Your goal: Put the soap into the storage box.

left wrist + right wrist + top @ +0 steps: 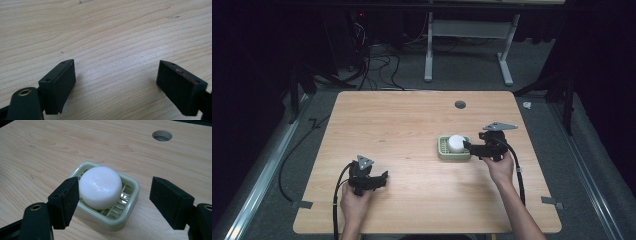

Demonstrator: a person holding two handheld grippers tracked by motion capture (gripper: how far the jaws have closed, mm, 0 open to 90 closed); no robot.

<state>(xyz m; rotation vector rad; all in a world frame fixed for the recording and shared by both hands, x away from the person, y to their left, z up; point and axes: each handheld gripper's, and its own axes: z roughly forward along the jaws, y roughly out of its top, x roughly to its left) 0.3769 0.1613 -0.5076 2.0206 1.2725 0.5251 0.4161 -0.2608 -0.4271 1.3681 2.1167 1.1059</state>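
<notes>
A round white soap bar [456, 143] [100, 187] lies in a pale green slotted soap dish [444, 151] [130, 205] right of the table's middle. My right gripper [468, 145] [113, 203] is open at the dish's right side, its jaws spread wide just short of the soap and touching nothing. My left gripper [383, 178] [116, 86] is open near the front left of the table, low over bare wood, with nothing between its jaws.
The wooden table [402, 125] has a round cable hole [460, 104] [162, 135] at the back, beyond the dish. Cables trail from both grippers toward the front edge. Dark floor, loose cables and a white desk frame [472, 45] lie beyond the table.
</notes>
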